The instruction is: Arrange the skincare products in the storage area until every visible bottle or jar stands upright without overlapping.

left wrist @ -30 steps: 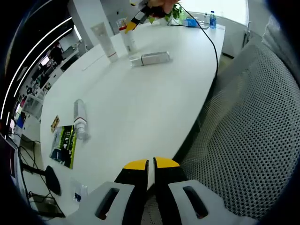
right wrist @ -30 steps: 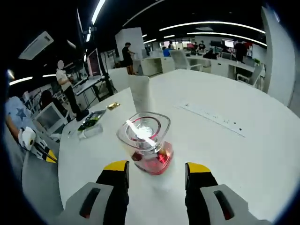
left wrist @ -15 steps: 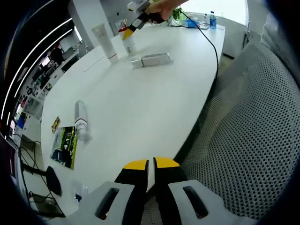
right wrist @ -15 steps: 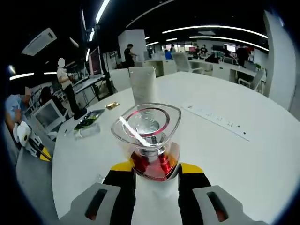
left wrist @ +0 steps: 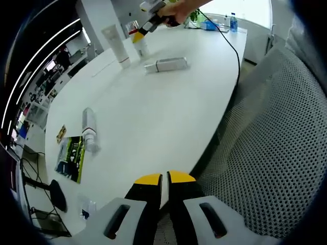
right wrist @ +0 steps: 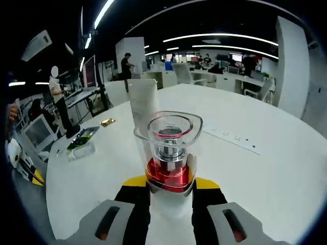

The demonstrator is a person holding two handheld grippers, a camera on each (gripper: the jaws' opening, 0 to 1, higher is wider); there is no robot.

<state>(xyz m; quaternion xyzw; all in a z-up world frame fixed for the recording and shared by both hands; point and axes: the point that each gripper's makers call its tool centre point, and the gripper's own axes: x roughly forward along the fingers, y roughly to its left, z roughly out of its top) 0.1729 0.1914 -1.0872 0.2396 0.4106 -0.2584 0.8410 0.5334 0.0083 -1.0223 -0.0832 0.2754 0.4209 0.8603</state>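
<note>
My right gripper [right wrist: 166, 185] is shut on a bottle [right wrist: 169, 149] with a clear cap and a red band, held upright over the white table [right wrist: 265, 184]. Just behind it stands a white tube [right wrist: 143, 104]. In the left gripper view the same bottle [left wrist: 140, 47] sits under the right gripper [left wrist: 138, 33], next to the standing tube [left wrist: 115, 45]. A silver bottle [left wrist: 166, 64] lies on its side nearby. Another tube [left wrist: 89, 130] lies flat at the left. My left gripper [left wrist: 164, 179] hangs shut on nothing off the table's near edge.
A mesh chair [left wrist: 271, 148] fills the right of the left gripper view. A magazine [left wrist: 69, 158] lies near the table edge, and a black cable [left wrist: 231, 46] runs across the far end. A thin strip [right wrist: 230, 137] lies on the table. People stand in the background office.
My right gripper's jaws have closed on the red-banded bottle, which now stands straighter between them. The left gripper has stayed put.
</note>
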